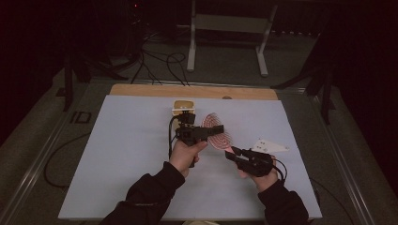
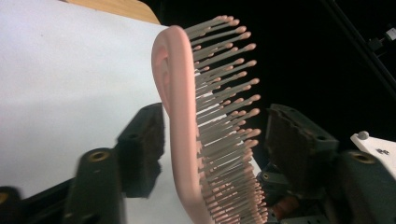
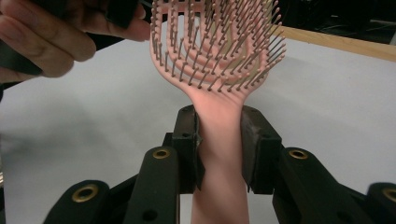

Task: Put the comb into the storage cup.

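A pink hairbrush [image 1: 220, 139] with many bristles is held above the white sheet in the middle of the table. My right gripper [image 1: 231, 153] is shut on its handle; in the right gripper view both pads [image 3: 187, 140] press the handle of the brush [image 3: 215, 46]. My left gripper [image 1: 217, 129] reaches in from the left and straddles the brush head. In the left gripper view the brush [image 2: 180, 93] stands edge-on between the jaws of the left gripper [image 2: 215, 126]. One pad [image 2: 144, 140] is close beside the brush's back, and the other stands clear of the bristle tips.
A white sheet [image 1: 131, 154] covers the table, with a wooden strip [image 1: 141, 90] along its far edge. A small cream box [image 1: 184, 107] sits just behind the left gripper. A flat white piece [image 1: 270, 145] lies to the right. Cables and a white stand [image 1: 227, 28] are on the floor beyond.
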Motion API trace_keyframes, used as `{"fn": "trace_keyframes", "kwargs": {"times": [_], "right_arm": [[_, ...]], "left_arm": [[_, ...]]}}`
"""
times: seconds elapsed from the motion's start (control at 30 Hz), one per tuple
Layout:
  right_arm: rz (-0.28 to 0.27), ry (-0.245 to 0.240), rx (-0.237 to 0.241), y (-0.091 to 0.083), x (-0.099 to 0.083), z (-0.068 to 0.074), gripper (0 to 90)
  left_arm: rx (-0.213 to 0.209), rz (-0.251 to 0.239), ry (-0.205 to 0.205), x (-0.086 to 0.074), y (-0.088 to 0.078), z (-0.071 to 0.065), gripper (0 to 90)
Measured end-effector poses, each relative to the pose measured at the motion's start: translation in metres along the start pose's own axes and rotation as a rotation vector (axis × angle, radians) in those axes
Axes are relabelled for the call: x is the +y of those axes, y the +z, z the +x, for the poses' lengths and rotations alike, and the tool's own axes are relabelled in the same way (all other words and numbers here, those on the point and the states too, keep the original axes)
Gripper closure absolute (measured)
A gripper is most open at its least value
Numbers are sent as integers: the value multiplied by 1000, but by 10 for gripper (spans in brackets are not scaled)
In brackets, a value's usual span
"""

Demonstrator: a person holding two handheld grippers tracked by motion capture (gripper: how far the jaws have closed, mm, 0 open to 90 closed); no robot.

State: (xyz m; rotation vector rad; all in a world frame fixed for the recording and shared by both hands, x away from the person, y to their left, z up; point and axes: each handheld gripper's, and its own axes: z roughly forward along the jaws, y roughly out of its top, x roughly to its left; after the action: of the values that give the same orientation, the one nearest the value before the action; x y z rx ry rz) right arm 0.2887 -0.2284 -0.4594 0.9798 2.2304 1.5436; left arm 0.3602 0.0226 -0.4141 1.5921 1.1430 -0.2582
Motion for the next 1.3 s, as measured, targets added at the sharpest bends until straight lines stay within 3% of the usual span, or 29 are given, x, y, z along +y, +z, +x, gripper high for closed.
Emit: {"fn": "trace_keyframes", "kwargs": {"times": [0.23, 0.33, 0.4, 0.77, 0.97, 1.3], "right_arm": [[-2, 3, -3, 0, 0, 0, 701], [-1, -4, -6, 0, 0, 0, 700], [2, -10, -6, 1, 0, 1, 700], [12, -39, -16, 3, 0, 4, 698], [12, -37, -21, 3, 0, 4, 688], [32, -27, -42, 4, 0, 3, 385]], "left_arm": [[-4, -10, -19, -2, 3, 2, 562], [-3, -14, 4, -2, 3, 2, 571], [-13, -11, -9, -2, 2, 3, 591], [-36, -37, 3, -3, 0, -3, 645], [-36, -46, 48, -2, -1, -10, 648], [-51, -40, 120, 0, -4, -19, 648]]}}
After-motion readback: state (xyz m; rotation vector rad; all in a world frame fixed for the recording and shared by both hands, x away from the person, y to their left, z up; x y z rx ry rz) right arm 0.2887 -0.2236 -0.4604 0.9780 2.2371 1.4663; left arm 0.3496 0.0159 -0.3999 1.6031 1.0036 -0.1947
